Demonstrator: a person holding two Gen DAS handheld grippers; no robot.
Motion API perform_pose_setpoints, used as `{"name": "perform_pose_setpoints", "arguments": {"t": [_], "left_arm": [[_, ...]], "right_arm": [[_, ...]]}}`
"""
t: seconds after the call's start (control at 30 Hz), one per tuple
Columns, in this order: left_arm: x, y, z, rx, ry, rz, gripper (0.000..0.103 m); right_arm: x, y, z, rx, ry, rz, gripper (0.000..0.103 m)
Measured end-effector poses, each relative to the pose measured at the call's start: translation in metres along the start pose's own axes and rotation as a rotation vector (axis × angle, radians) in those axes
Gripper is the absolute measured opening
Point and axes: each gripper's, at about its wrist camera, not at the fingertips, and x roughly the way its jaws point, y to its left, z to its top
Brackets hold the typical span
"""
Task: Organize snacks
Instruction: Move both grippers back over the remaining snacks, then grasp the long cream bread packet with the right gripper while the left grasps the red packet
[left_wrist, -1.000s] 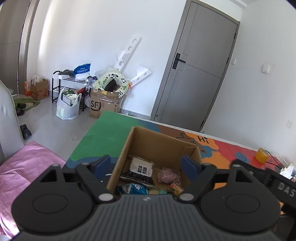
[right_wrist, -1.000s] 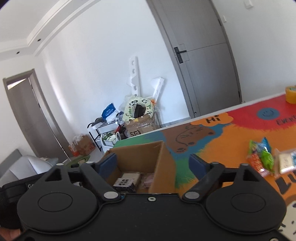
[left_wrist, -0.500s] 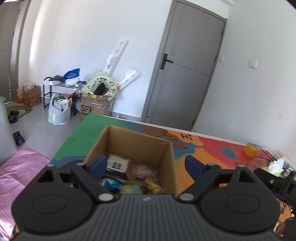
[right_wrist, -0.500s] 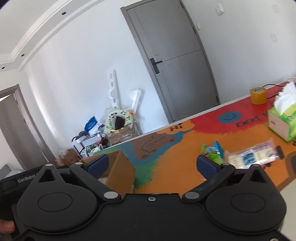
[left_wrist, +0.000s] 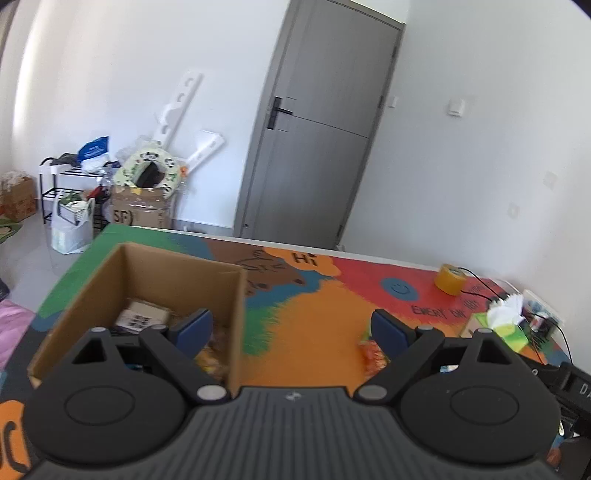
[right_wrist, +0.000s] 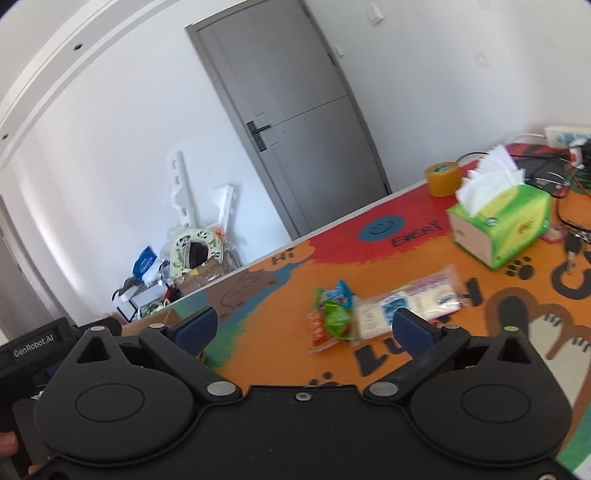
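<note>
Right hand-held gripper (right_wrist: 303, 325): jaws spread wide with nothing between them; wider than a second ago, when they framed the cardboard box.
Right view, change: has swung from the box toward the open table; the loose packets, then off at the right edge of the view, now lie just ahead between the blue fingertips (right_wrist: 408, 325).
Left hand-held gripper (left_wrist: 291, 328): jaws spread, a little wider than a second ago, nothing held; left fingertip over the box corner, right fingertip over the table.
Left view, change: the box, centred a second ago, now sits to the left; the view has turned the same way as the right one.
Cardboard box (left_wrist: 236, 317): open-topped, on the green end of the table; holds a small printed carton (left_wrist: 142, 315) and other packets, partly hidden behind the fingers.
Green snack packet (right_wrist: 334, 314): on the orange part of the table, overlapping an orange-red packet (right_wrist: 317, 330).
Clear cracker packets (right_wrist: 410, 301): lying flat just beside the green one, touching it.
Tissue box (right_wrist: 502, 229): beyond the packets, well apart from the cardboard box; not a snack.
Tape roll (right_wrist: 442, 179): near the far table edge.
Table (right_wrist: 280, 332): bright printed mat.
Reading: both hand-held grippers empty and turned away from the box, so a deposit looks finished and the next pick probably begins; at least three packets remain outside.
</note>
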Motion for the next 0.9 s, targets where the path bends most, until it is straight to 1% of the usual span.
{"name": "perform_pose_setpoints", "arguments": {"t": [0.07,0.17,0.3,0.43,0.6,0.77,0.83,0.9], "left_arm": [[0.004,-0.008,-0.003,0.003,0.008,-0.018,0.092],[0.012,-0.017,-0.008,-0.019,0.02,-0.049,0.092],[0.027,-0.03,-0.011,-0.014,0.042,-0.053,0.092],[0.041,-0.035,-0.011,-0.056,0.066,-0.073,0.092],[0.061,-0.044,-0.014,-0.049,0.083,-0.051,0.091],[0.084,-0.051,-0.015,-0.054,0.109,-0.04,0.086],[0.095,-0.054,-0.018,-0.051,0.125,-0.04,0.082],[0.105,-0.055,-0.021,-0.058,0.149,-0.038,0.073]], "right_arm": [[-0.004,-0.007,0.002,-0.006,-0.007,-0.018,0.103],[-0.007,-0.016,0.004,-0.004,-0.01,-0.042,0.103],[-0.005,-0.027,0.007,0.006,-0.023,-0.079,0.102],[0.001,-0.038,0.011,0.028,-0.029,-0.107,0.099],[0.012,-0.051,0.016,0.06,-0.029,-0.14,0.095],[0.032,-0.056,0.016,0.079,-0.003,-0.154,0.088],[0.043,-0.058,0.014,0.09,0.022,-0.159,0.081],[0.054,-0.06,0.012,0.103,0.048,-0.167,0.076]]}}
